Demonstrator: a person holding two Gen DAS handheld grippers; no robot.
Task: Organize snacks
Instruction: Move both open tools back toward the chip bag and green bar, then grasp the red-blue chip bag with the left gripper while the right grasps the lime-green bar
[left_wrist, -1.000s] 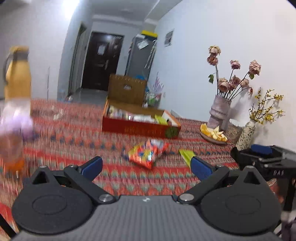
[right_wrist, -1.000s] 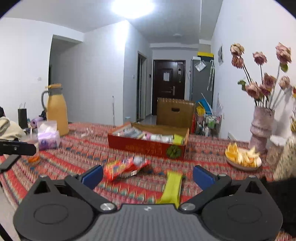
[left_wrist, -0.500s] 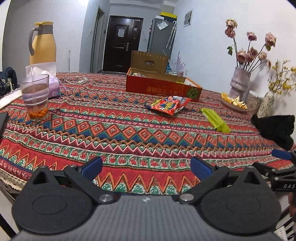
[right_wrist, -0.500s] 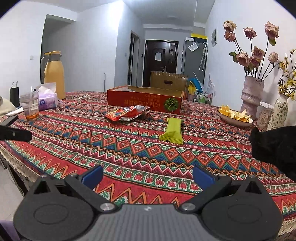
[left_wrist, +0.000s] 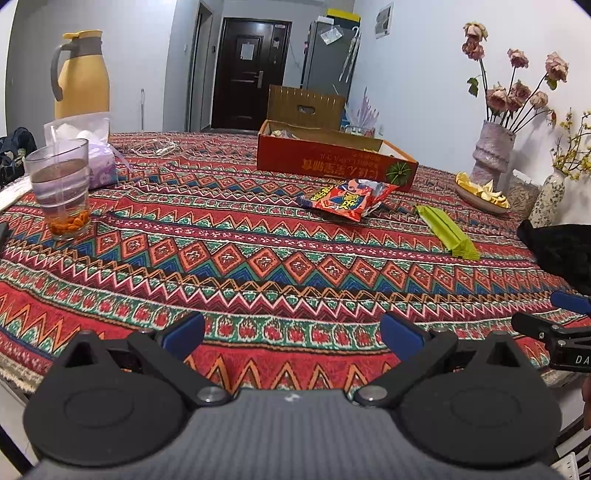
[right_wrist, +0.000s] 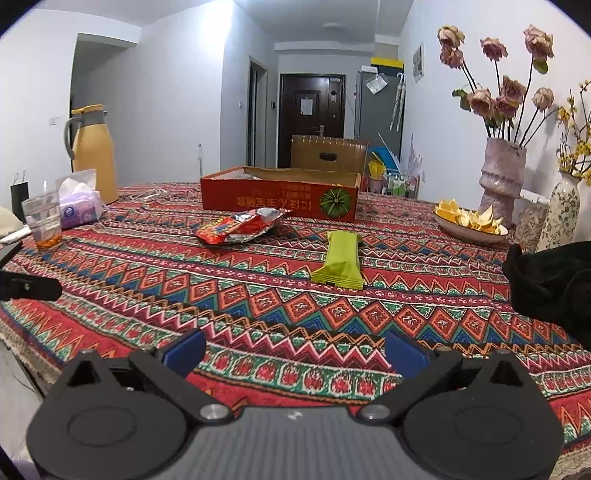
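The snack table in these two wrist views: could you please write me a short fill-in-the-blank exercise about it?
1. The green snack bar lies on the ____.
2. The red snack packet lies just in front of the red ____.
3. Both the left gripper and the right gripper are ____ and hold nothing.
4. The plate holds orange ____.

Missing words: tablecloth; box; open; peels

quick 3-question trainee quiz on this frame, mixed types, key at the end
1. True or false: the left gripper is shut on a snack.
2. Which packet lies nearer the red box? A) the green packet B) the red packet
3. Fill in: the plate beside the pink vase holds ____ peels.

Key: 1 false, both it and the right gripper are open and empty. 2 B. 3 orange.
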